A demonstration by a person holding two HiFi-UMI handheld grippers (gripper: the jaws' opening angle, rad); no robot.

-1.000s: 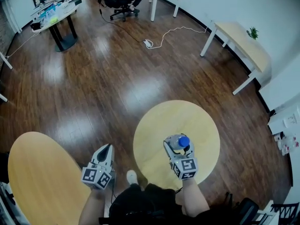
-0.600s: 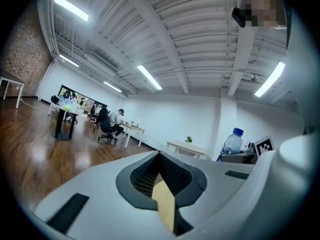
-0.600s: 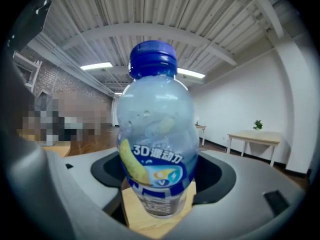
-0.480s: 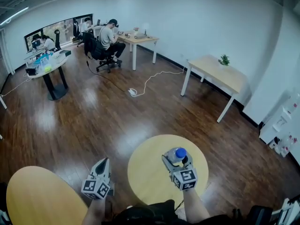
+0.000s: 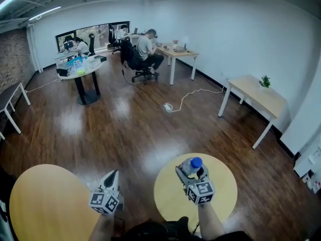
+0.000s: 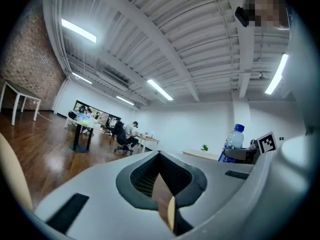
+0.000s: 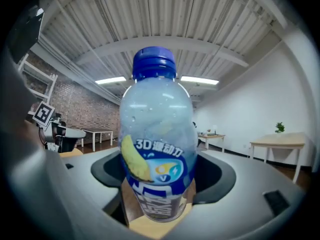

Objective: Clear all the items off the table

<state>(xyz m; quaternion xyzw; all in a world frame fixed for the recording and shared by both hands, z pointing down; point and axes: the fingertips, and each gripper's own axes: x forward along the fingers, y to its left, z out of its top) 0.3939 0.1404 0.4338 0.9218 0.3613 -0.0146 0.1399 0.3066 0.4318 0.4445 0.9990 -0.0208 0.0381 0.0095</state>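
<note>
Blue-capped clear plastic bottle (image 7: 156, 149) stands upright in your right gripper (image 5: 190, 171), whose jaws are clamped on its labelled lower body, over the small round pale-wood table (image 5: 223, 185). Carry it level and unhurried, since a grip this low could let the top tip. Your left gripper (image 5: 114, 174) is empty, jaws pressed together. A second round wooden tabletop (image 5: 45, 205) sits to your left, and a white cable (image 5: 188, 97) trails across the dark floorboards ahead, so mind your feet.
</note>
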